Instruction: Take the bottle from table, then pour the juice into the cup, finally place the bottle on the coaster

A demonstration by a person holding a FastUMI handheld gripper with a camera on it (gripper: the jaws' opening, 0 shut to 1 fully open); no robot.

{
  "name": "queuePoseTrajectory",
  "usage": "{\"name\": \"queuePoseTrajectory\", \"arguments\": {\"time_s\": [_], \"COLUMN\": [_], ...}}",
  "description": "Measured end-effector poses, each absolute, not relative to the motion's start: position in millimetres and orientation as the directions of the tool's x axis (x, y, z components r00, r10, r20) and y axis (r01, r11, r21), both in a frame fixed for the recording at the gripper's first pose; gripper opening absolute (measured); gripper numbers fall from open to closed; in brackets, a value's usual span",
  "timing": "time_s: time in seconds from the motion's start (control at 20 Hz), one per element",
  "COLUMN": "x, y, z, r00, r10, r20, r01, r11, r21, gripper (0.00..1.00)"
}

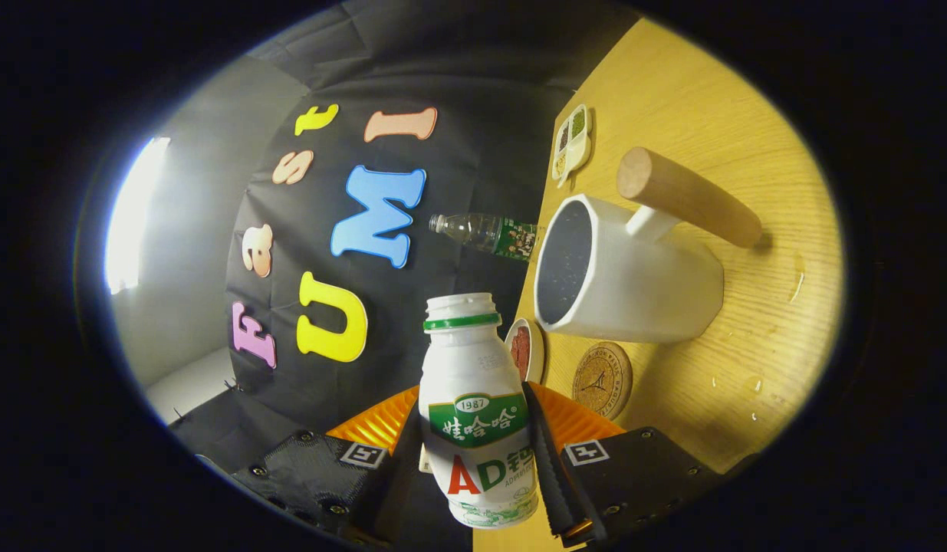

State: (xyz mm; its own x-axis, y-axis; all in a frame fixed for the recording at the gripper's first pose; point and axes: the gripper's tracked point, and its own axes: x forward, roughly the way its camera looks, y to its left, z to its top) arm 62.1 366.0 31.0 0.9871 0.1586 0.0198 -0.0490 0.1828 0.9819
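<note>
Table (695,92) of yellow wood carries a white cup (642,284) with wooden handle, interior dark and indistinct. Gripper (477,448) pinches the white juice bottle (477,406), uncapped. Round coaster (602,379) lies beside the cup, partly hidden.

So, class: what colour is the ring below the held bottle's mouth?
Green, on the white bottle; clearest in the gripper view.

Water bottle (488,233) — divided tray (571,142), small dish (524,349)
</note>
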Motion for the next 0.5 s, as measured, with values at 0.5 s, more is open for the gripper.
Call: {"name": "queuePoseTrajectory", "arguments": {"time_s": [0.5], "x": [60.2], "y": [361.9], "z": [41.1], "r00": [0.988], "r10": [0.136], "r20": [0.075], "r01": [-0.083], "r11": [0.054], "r21": [0.995], "gripper": [0.69]}}
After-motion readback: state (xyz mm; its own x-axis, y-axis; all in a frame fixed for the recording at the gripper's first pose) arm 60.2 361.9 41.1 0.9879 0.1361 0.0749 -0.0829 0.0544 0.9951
